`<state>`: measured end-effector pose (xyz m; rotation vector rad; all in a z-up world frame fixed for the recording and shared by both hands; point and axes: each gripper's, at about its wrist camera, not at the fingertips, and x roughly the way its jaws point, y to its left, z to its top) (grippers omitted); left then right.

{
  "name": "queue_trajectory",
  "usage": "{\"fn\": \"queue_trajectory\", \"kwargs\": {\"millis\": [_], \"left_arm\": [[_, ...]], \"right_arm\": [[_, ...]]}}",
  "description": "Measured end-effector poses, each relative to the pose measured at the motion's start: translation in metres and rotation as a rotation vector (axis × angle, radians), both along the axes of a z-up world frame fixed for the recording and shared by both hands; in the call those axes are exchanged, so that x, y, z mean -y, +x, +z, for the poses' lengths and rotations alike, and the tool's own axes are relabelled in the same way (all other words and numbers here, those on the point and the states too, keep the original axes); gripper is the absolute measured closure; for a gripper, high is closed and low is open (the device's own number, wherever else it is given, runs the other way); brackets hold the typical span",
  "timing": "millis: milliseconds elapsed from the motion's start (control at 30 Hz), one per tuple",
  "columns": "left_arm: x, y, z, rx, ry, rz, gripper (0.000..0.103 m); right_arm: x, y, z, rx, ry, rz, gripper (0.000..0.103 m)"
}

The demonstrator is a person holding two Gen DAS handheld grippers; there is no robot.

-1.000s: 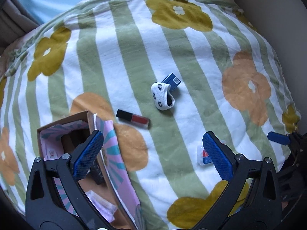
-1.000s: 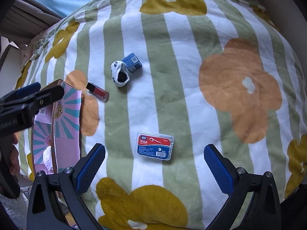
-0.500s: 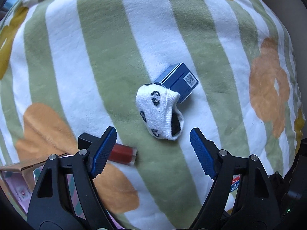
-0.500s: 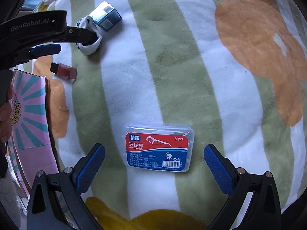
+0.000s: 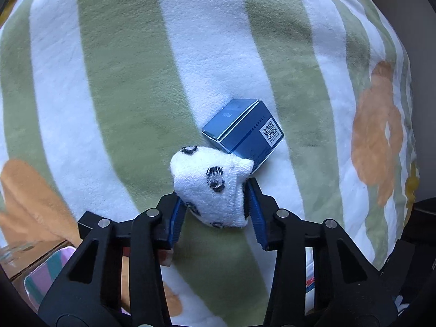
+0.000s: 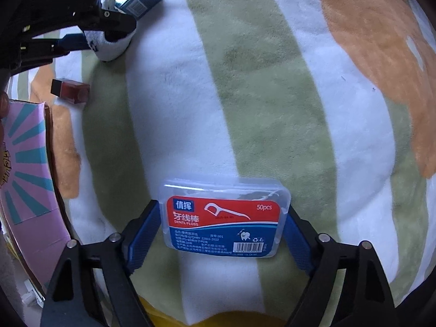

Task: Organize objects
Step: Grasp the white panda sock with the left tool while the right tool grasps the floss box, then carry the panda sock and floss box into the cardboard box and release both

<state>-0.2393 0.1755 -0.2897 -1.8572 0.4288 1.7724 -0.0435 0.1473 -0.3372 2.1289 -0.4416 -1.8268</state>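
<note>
Striped green-and-white bedding (image 5: 122,87) with orange and yellow flowers fills both views, soft and domed, so anything pressed into it is likely to sink. With the small blue carton (image 5: 245,132) taken as the landmark, the white spotted sock (image 5: 211,188) is seen bunched directly against the carton's near corner, and it is clamped between the blue pads of the left gripper (image 5: 215,212), whose jaws are drawn together on the fabric. A red lip-gloss tube (image 6: 72,91) lies a little way from the carton toward the patterned cardboard box (image 6: 24,174), which is judged to be the place for tidying. Well apart from the carton, across a green stripe, the clear dental floss case (image 6: 224,218) is straddled by the right gripper (image 6: 218,234), whose jaws are closing with the case between them; whether the pads already press on its short ends cannot be told. For a clean step, the sock should be lifted straight up so the carton is not dragged, and the floss case should be squeezed squarely across its ends so the slick plastic is not tipped. Open bedding is left beyond the carton and to the right of the case, while room toward the box's raised flap is tighter, with the tube lying there.
</note>
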Motion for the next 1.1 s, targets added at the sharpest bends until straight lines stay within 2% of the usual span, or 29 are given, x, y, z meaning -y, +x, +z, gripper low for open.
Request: {"fn": "queue_trajectory", "kwargs": {"millis": [267,633,667,800,867,1100], "left_arm": [[0.004,0.011,0.012,-0.033,0.011,0.002,0.069],[0.018,0.043,0.058,-0.106,0.057,0.018,0.069],[0.023,0.027,0.06,-0.112,0.062,0.02,0.069],[0.032,0.044,0.086,-0.153,0.07,0.024,0.069],[0.039,0.052,0.097,-0.168,0.075,0.033,0.069],[0.064,0.089,0.144,-0.216,0.104,0.101,0.069]], "right_arm": [[-0.021,0.009,0.004,-0.003,-0.022,-0.045,0.026],[-0.058,0.035,0.032,-0.088,-0.027,-0.093,0.026],[-0.062,0.037,0.036,-0.101,-0.024,-0.091,0.026],[-0.079,0.046,0.057,-0.155,-0.024,-0.098,0.026],[-0.088,0.05,0.07,-0.177,-0.015,-0.15,0.026],[-0.078,0.02,0.142,-0.266,0.007,-0.158,0.026]]}}
